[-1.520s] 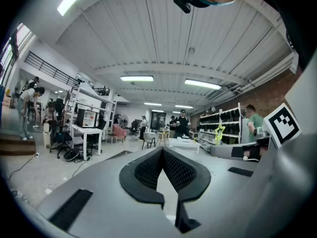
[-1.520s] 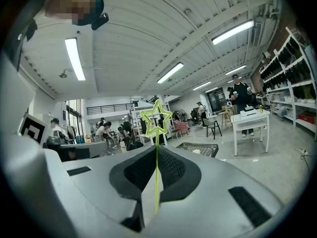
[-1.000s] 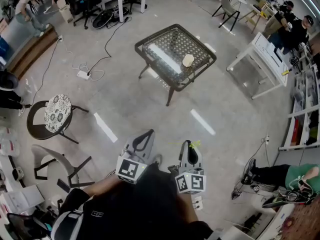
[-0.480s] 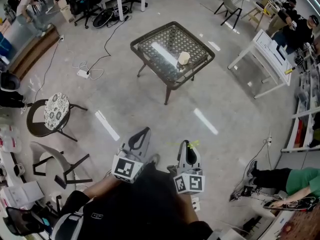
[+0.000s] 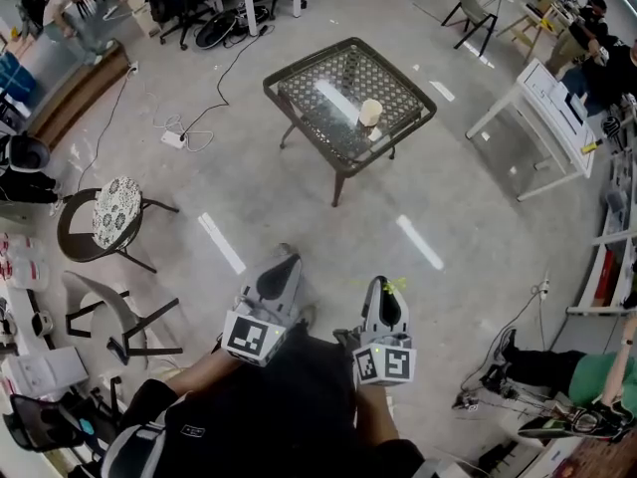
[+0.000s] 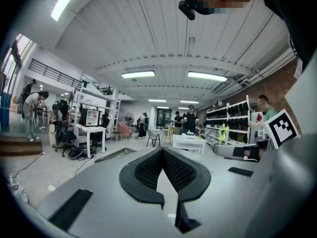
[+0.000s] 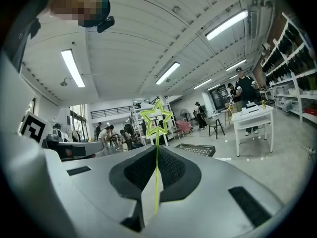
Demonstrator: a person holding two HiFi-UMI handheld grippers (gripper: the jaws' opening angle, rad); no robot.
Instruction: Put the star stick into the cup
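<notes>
While the right hand-held gripper (image 7: 157,150) pinches the star stick (image 7: 157,118), the left hand-held gripper (image 6: 162,151) is closed, empty; the cup (image 5: 370,113) stands on the tabletop (image 5: 318,118) at twelve o'clock.

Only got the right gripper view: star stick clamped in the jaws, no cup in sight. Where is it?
Observer: Head view shows the cup on the mesh-top table, across open floor from the right gripper and its star stick.
Operator: Left gripper holding anything?
Observer: No. In its own view the left gripper has its jaws together with nothing between them.
</notes>
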